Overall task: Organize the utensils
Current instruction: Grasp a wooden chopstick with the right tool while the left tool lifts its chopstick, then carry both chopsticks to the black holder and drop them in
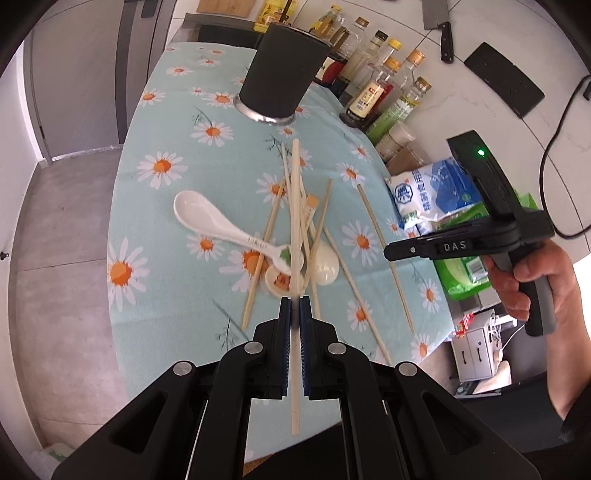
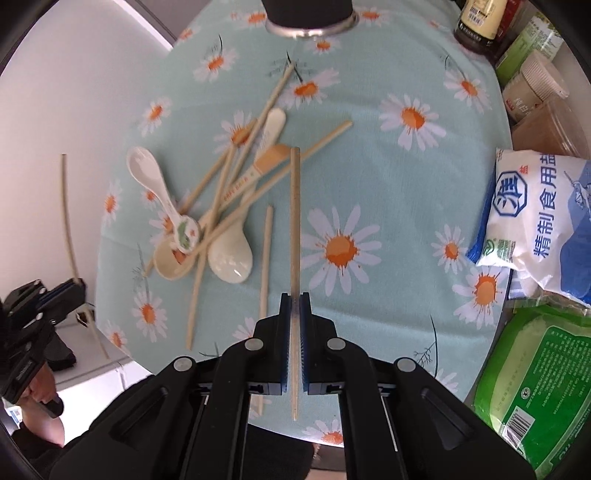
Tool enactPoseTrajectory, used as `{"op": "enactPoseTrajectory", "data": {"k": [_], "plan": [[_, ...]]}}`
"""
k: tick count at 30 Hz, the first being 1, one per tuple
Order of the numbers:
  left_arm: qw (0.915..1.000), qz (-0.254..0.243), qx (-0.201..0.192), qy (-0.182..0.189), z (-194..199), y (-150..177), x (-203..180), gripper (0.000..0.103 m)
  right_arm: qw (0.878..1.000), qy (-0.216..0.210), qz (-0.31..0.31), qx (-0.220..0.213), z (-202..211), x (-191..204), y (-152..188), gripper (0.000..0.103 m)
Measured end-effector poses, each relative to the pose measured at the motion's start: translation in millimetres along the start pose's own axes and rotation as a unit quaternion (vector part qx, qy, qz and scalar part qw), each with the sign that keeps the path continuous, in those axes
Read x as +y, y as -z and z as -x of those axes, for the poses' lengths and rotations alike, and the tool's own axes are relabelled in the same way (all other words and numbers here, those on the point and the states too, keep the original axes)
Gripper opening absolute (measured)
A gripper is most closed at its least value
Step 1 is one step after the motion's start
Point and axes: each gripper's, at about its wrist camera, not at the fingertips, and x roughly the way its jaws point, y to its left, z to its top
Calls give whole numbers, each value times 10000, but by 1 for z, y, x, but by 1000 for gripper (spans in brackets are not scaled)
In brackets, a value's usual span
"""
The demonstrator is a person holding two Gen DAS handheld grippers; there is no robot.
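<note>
My left gripper (image 1: 295, 299) is shut on a pale chopstick (image 1: 294, 221) that runs straight out between its pads, above the utensil pile. A white spoon (image 1: 221, 221), a cream spoon (image 1: 325, 266) and several loose chopsticks (image 1: 269, 236) lie crossed on the daisy tablecloth (image 1: 177, 122). A dark utensil holder (image 1: 280, 74) stands beyond them. My right gripper (image 2: 294, 295) is shut on another chopstick (image 2: 294, 221), lifted over the cloth to the right of the pile. The left gripper (image 2: 74, 291) with its chopstick shows at that view's left edge.
Sauce and oil bottles (image 1: 373, 92) line the table's back right. A salt bag (image 2: 543, 218) and a green packet (image 2: 535, 376) lie along the right edge. A cleaver (image 1: 439, 26) hangs on the wall. The table's left edge drops to grey floor (image 1: 66, 258).
</note>
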Motion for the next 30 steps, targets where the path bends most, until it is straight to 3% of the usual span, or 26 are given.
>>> {"op": "enactPoseTrajectory", "data": {"k": [11, 19, 30], "plan": [[9991, 56, -395, -117, -18, -64, -9, 4, 9881, -948, 146, -1201, 53, -21, -31, 6], [9940, 20, -1063, -273, -18, -116, -16, 4, 9656, -1403, 325, -2166, 84, -22, -63, 6], [9759, -235, -2137, -372, 2, -187, -29, 4, 9250, -1661, 424, -3390, 138, -24, -123, 6]]}}
